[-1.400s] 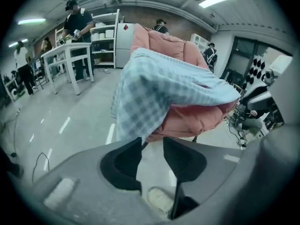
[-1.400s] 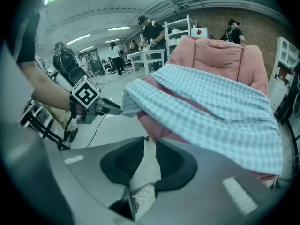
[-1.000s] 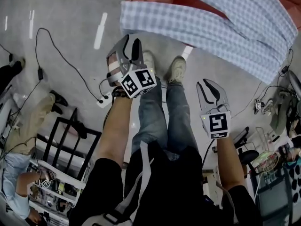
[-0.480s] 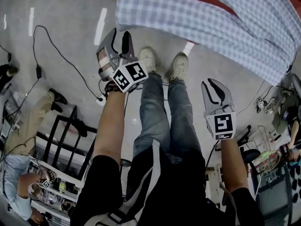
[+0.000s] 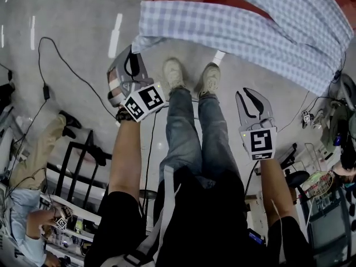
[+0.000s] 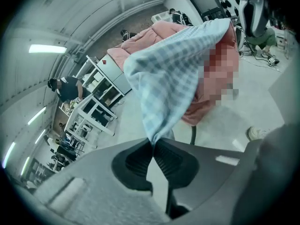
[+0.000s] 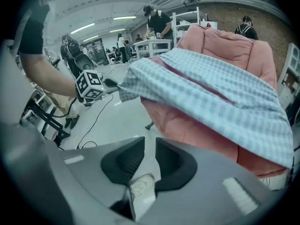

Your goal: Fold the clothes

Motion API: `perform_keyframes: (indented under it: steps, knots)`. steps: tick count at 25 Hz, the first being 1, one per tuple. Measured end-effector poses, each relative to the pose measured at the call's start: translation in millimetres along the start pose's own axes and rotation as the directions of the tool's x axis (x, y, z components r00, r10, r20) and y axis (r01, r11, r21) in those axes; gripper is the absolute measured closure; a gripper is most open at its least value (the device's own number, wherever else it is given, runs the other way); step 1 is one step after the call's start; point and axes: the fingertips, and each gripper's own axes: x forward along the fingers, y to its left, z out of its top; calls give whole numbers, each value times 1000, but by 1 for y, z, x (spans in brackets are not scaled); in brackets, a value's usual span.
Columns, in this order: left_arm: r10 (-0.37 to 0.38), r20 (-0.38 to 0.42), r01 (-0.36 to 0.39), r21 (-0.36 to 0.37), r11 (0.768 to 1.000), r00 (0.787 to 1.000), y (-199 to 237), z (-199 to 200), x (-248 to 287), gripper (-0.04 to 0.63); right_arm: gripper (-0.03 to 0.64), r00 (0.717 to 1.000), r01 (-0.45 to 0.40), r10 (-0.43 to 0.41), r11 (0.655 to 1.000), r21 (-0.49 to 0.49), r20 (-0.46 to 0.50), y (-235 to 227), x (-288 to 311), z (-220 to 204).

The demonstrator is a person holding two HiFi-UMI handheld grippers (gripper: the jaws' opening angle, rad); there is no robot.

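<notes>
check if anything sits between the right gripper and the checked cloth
Nothing visible does. The right gripper, jaws slightly apart and empty, faces the checked cloth across open air. The left gripper has just been closing and now pinches the cloth's corner, off to the side of that path.

The pink-covered bench [image 7: 225, 46] carries the blue checked cloth [image 7: 220, 93], spread across its top and past the edge. Black cables [image 5: 83, 78] lie on the grey floor [image 5: 78, 15].

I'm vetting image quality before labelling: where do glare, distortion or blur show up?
Head view: sharp, with light streaks glaring off the floor. Left gripper view: fisheye, dark corners, a mosaic patch right of the checked cloth. Right gripper view: fisheye too, bending the ceiling lights.
</notes>
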Motion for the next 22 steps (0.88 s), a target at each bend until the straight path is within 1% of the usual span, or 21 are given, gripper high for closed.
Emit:
perform_keyframes:
  steps: [2,4,6,8,10,12,14,18,19,22]
  knots:
    - [-11,9,10,41,999,1000,20,0,-13,580,535,1000,15,-15,999,-41,20,2,-1,16]
    - [-38,15,37,73,997,999,38,0,-27,580,535,999,33,-30,995,-95,36,9,-5,31]
    - [-68,22,65,102,993,997,57,1,-42,580,532,997,73,-66,983,-166,51,16,-12,45]
    - [-89,26,85,121,989,996,77,2,-54,580,514,990,135,-124,957,-256,60,22,-16,52]
    - [-112,28,108,131,985,993,91,4,-63,580,474,980,198,-186,918,-344,67,27,-16,59]
    - [-143,26,137,147,980,989,98,9,-73,580,457,968,249,-236,878,-408,83,28,-18,66]
    - [-173,20,168,154,974,985,103,19,-84,580,436,962,269,-258,852,-450,87,22,-22,69]
    - [-219,11,214,158,964,976,122,40,-113,580,436,958,273,-278,798,-537,74,13,-27,74]
    - [-227,11,222,168,960,974,126,43,-119,580,436,954,283,-290,791,-543,74,11,-26,77]
    - [-248,8,241,205,949,969,130,48,-131,580,436,942,317,-326,786,-531,80,-1,-23,84]
